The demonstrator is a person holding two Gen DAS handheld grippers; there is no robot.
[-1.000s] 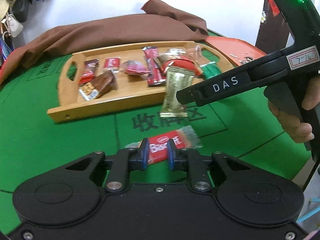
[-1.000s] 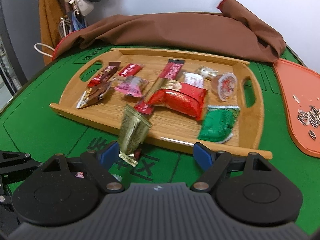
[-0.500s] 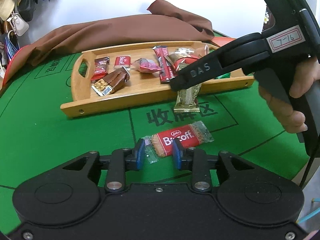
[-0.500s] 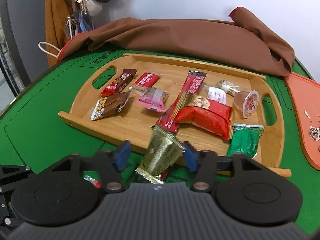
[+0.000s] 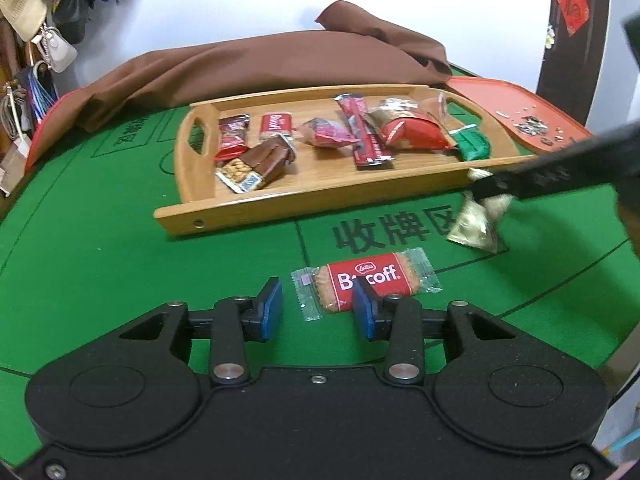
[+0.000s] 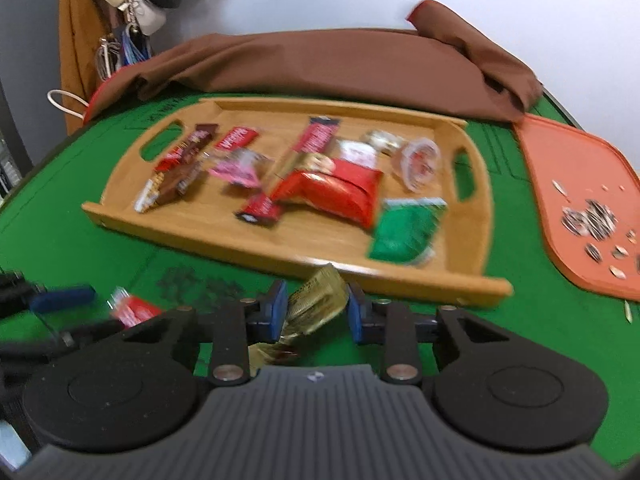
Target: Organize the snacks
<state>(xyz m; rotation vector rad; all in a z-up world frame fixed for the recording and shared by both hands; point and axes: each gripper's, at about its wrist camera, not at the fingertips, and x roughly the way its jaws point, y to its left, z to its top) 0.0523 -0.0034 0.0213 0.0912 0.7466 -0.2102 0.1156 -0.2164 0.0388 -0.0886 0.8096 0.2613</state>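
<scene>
A wooden tray point(image 5: 280, 200) on the green table holds several snack packets. It also shows in the right wrist view point(image 6: 472, 248). A red Biscoff biscuit pack point(image 5: 368, 280) lies on the felt just past my left gripper point(image 5: 318, 312), which is open with the pack's near end between its pads. My right gripper point(image 6: 316, 308) is closed on a gold wrapper point(image 6: 316, 304), held low in front of the tray's near right corner. The gold wrapper also shows in the left wrist view point(image 5: 476, 224), with the right gripper's finger point(image 5: 520, 180) on it.
A brown cloth point(image 5: 260, 64) lies bunched behind the tray. An orange tray point(image 6: 580, 200) with sunflower seeds sits at the right. Bags and keys point(image 5: 48, 40) hang at the far left. The table's edge runs close on the right.
My left gripper has opened and drawn back from the Biscoff pack. My right gripper closed on the gold wrapper and carried it right, down toward the felt by the tray's corner.
</scene>
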